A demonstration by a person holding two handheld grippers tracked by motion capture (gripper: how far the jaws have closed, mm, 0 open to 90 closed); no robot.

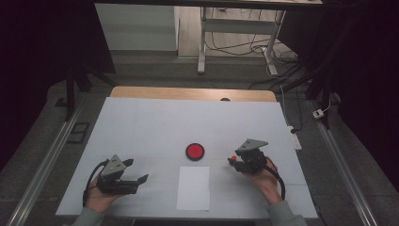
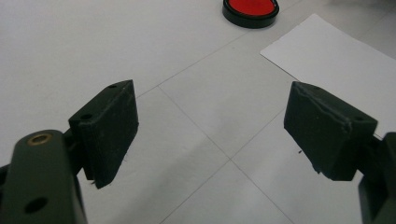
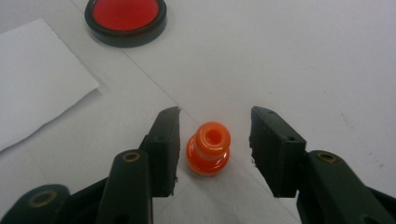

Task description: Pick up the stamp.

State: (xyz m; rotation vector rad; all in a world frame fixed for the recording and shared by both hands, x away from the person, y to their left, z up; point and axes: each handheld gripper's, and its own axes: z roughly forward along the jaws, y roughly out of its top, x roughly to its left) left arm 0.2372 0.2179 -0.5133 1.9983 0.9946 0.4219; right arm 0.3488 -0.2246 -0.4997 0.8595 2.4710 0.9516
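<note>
A small orange plastic piece [image 3: 208, 149] with a hole in its top stands upright on the white table [image 1: 141, 122]. The jaws of my right gripper [image 3: 215, 114] stand on either side of it, with a narrow gap at the left pad and a wider one at the right, so nothing presses on it. From above, the piece [image 1: 234, 158] shows as a red-orange dot at the tip of the right gripper [image 1: 237, 162]. My left gripper [image 1: 137, 170] rests low at the table's near left; its jaws [image 2: 210, 100] are wide apart with bare table between them.
A round red disc in a black rim [image 1: 194, 151] lies at the table's middle, also visible as the disc [image 2: 251, 9] and the disc [image 3: 125, 16]. A white sheet of paper [image 1: 193, 187] lies near the front edge, between the two hands. A desk frame and cables stand beyond the table.
</note>
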